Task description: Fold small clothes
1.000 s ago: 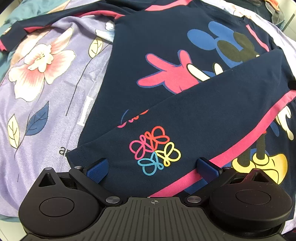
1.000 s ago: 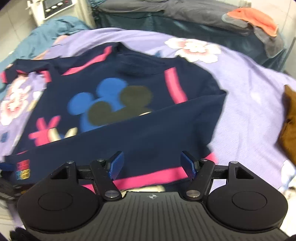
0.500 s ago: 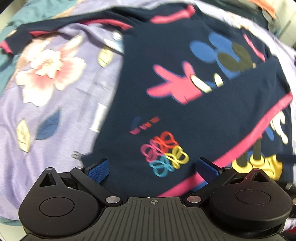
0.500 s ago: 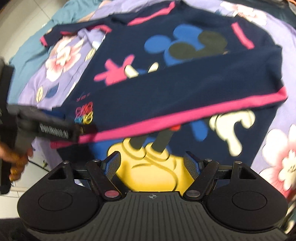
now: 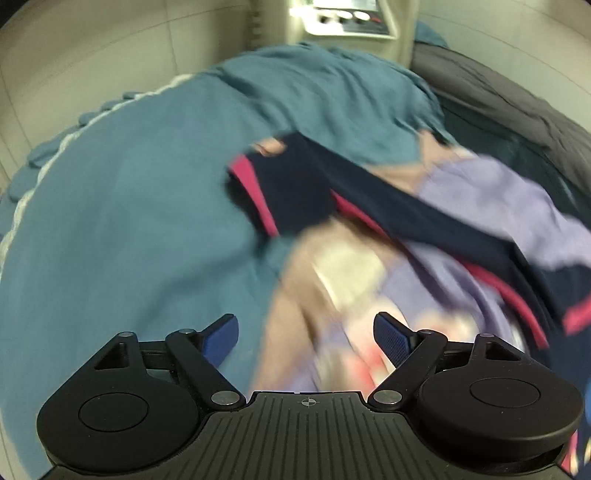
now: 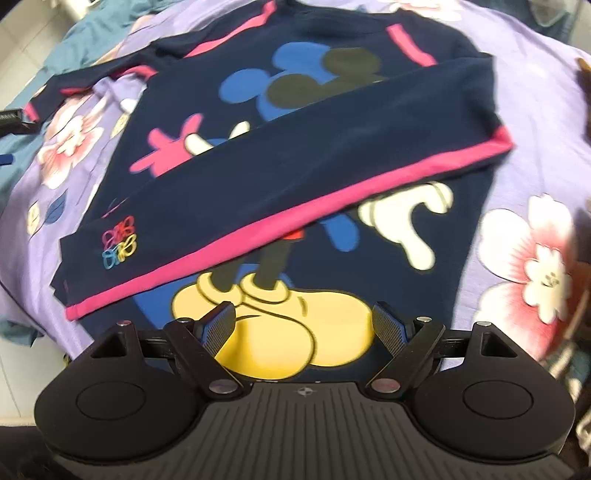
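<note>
A navy shirt (image 6: 332, 155) with a cartoon mouse print lies flat on the lilac floral sheet (image 6: 535, 122). One pink-striped sleeve (image 6: 295, 177) is folded across its chest. The other sleeve (image 5: 295, 192), with a pink cuff, stretches out towards the teal blanket (image 5: 129, 221). My right gripper (image 6: 304, 325) hovers over the yellow shoes of the print near the hem. Its jaws are opening and nothing is between them. My left gripper (image 5: 306, 339) is open and empty in a blurred view, short of the outstretched sleeve's cuff.
Dark grey bedding (image 5: 517, 92) and a white appliance (image 5: 347, 18) lie beyond the teal blanket. A brown garment (image 6: 585, 74) shows at the right edge of the sheet. A black part of the other tool (image 6: 11, 120) pokes in at the far left.
My left gripper left the folded sleeve's cuff and swung fast over to the outstretched sleeve by the teal blanket. My right gripper drew back to the hem with its jaws wider apart.
</note>
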`<move>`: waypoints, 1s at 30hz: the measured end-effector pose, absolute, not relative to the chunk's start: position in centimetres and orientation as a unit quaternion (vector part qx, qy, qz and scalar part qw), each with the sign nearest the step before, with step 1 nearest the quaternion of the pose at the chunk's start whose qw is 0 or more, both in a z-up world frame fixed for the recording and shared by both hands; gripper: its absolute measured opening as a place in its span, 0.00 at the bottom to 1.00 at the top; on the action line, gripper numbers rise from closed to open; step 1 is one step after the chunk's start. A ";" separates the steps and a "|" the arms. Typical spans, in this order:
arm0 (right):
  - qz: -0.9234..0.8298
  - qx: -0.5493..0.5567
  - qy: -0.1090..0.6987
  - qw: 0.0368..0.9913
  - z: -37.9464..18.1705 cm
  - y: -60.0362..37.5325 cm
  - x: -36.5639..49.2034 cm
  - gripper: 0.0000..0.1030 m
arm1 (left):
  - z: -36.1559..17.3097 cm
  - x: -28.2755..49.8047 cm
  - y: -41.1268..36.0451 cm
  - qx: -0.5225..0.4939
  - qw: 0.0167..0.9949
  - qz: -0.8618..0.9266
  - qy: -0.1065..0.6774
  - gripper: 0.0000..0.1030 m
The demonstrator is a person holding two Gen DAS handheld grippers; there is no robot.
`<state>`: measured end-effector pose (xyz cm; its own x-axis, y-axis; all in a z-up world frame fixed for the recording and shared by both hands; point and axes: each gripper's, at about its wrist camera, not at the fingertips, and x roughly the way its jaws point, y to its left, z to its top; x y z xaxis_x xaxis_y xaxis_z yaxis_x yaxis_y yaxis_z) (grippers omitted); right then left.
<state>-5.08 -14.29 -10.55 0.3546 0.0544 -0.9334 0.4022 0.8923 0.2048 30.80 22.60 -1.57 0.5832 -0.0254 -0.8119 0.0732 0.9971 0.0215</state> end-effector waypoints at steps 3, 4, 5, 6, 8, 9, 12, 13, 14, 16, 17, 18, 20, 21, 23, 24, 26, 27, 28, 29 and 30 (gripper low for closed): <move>-0.138 0.210 0.553 0.794 -10.3 -14.8 -5.7 0.83 | -1.8 34.7 22.8 0.042 0.892 -0.018 0.450 1.00; -0.148 0.213 0.552 0.793 -10.2 -14.9 -5.9 0.83 | -2.0 35.8 23.1 0.037 0.891 -0.010 0.452 1.00; -0.158 0.216 0.550 0.791 -10.2 -15.0 -6.1 0.84 | -2.3 36.8 23.2 0.025 0.891 -0.006 0.454 1.00; -0.166 0.218 0.550 0.789 -10.1 -15.0 -6.3 0.84 | -2.5 37.8 23.4 0.009 0.889 -0.004 0.458 1.00; -0.179 0.221 0.550 0.785 -10.0 -15.1 -6.6 0.84 | -3.4 39.2 23.8 -0.011 0.883 0.001 0.469 1.00; -0.183 0.221 0.551 0.783 -10.0 -15.0 -6.7 0.84 | -3.7 39.6 23.9 -0.016 0.881 0.006 0.472 1.00; -0.188 0.219 0.558 0.778 -10.1 -14.8 -6.7 0.84 | -4.2 40.2 24.2 -0.043 0.874 0.003 0.483 0.64; -0.188 0.217 0.560 0.777 -10.2 -14.6 -6.6 0.84 | -4.2 40.1 24.2 -0.052 0.873 0.000 0.485 0.60; -0.188 0.215 0.561 0.777 -10.2 -14.5 -6.6 0.84 | -4.0 39.9 24.2 -0.057 0.875 -0.008 0.481 0.57; -0.186 0.215 0.563 0.776 -10.3 -14.4 -6.6 0.84 | -2.9 38.9 23.6 -0.066 0.882 -0.043 0.465 0.54; -0.186 0.216 0.562 0.776 -10.3 -14.4 -6.5 0.84 | -2.1 38.3 23.3 -0.077 0.884 -0.065 0.457 0.54; -0.188 0.215 0.561 0.777 -10.3 -14.4 -6.4 0.84 | -1.0 37.4 22.9 -0.092 0.884 -0.091 0.450 0.54; -0.190 0.216 0.558 0.778 -10.3 -14.5 -6.3 0.84 | 1.4 35.4 21.8 -0.123 0.881 -0.149 0.431 0.54; -0.189 0.218 0.557 0.779 -10.3 -14.6 -6.1 0.84 | 2.7 34.2 21.0 -0.134 0.879 -0.176 0.423 0.54; -0.187 0.221 0.557 0.779 -10.4 -14.7 -5.8 0.84 | 5.4 31.4 19.3 -0.175 0.857 -0.243 0.419 0.53; -0.185 0.220 0.557 0.779 -10.4 -14.8 -5.7 0.84 | 6.5 29.8 18.2 -0.200 0.839 -0.283 0.419 0.54; -0.180 0.218 0.555 0.782 -10.4 -14.8 -5.3 0.84 | 8.3 26.0 15.2 -0.206 0.803 -0.365 0.423 0.54; -0.178 0.217 0.554 0.784 -10.4 -14.9 -5.2 0.84 | 8.9 23.8 13.6 -0.199 0.786 -0.396 0.430 0.54; -0.177 0.216 0.552 0.786 -10.3 -15.0 -5.0 0.84 | 8.9 21.7 12.0 -0.193 0.763 -0.430 0.443 0.53; -0.176 0.216 0.549 0.788 -10.1 -15.2 -5.0 0.84 | 8.4 19.7 10.4 -0.190 0.732 -0.464 0.461 0.54; -0.177 0.217 0.545 0.790 -9.9 -15.4 -5.0 0.84 | 7.4 17.8 9.0 -0.184 0.702 -0.486 0.487 0.54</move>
